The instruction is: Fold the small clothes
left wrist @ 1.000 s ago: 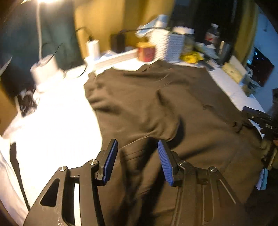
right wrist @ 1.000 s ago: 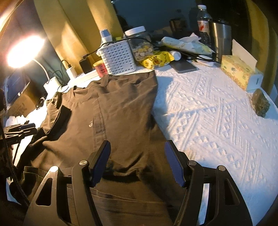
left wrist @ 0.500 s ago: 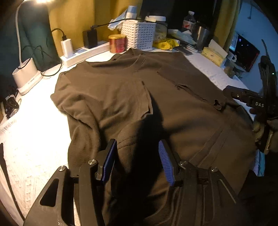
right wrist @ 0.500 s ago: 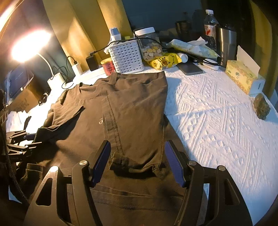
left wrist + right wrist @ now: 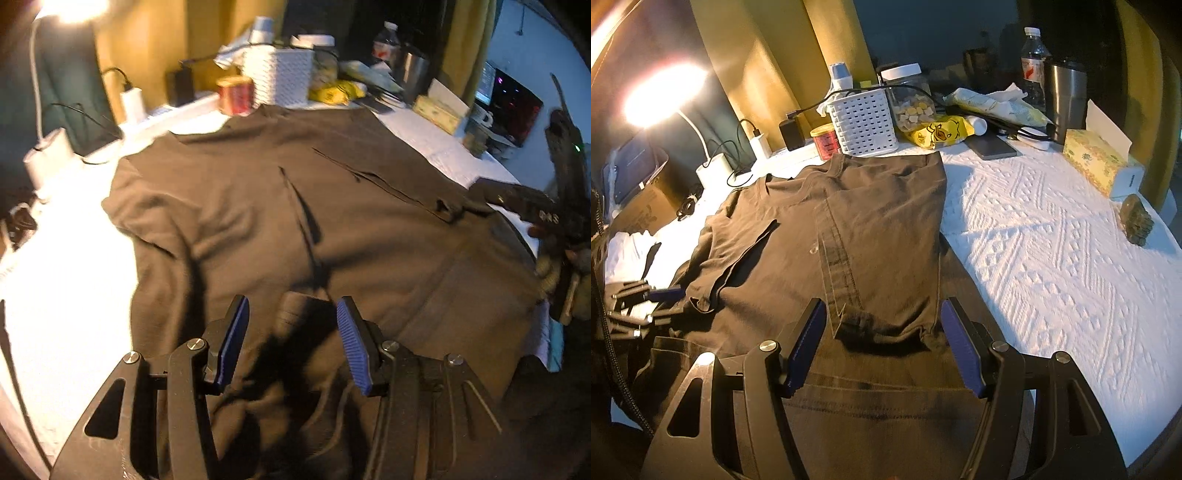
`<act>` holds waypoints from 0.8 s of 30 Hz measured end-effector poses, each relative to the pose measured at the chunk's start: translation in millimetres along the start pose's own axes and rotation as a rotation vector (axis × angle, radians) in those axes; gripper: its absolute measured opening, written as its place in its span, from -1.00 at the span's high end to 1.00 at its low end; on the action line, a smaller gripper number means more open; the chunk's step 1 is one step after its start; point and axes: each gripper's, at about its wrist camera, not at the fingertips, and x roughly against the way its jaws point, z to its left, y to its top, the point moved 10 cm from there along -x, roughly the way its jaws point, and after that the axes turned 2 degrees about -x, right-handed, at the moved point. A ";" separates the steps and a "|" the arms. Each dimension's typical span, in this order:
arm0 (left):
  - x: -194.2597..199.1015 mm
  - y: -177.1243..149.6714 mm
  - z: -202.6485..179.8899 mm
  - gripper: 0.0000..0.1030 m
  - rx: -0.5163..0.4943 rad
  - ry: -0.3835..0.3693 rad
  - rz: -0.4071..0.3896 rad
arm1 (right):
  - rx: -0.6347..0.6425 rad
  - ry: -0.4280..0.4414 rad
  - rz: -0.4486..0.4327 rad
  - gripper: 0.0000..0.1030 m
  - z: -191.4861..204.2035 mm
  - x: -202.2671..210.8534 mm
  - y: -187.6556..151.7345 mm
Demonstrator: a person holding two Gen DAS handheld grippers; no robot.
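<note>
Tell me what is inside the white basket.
A cable runs over the basket rim, and white tissue or paper pokes out at its left edge. The walls hide everything lower down, so the rest cannot be told.

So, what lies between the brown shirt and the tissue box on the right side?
Only bare white bedspread lies between the brown shirt and the tissue box; the right wrist view shows this stretch clearly.

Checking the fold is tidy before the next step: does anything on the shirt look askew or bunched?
Yes. The brown shirt has its right side folded inward, but that flap's near edge is crumpled rather than flat, and a loose crease runs across the left half.
</note>
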 end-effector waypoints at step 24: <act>-43.7 60.0 164.1 0.99 0.248 0.146 -0.049 | 0.000 -0.004 0.048 -0.32 -5.3 -46.1 21.8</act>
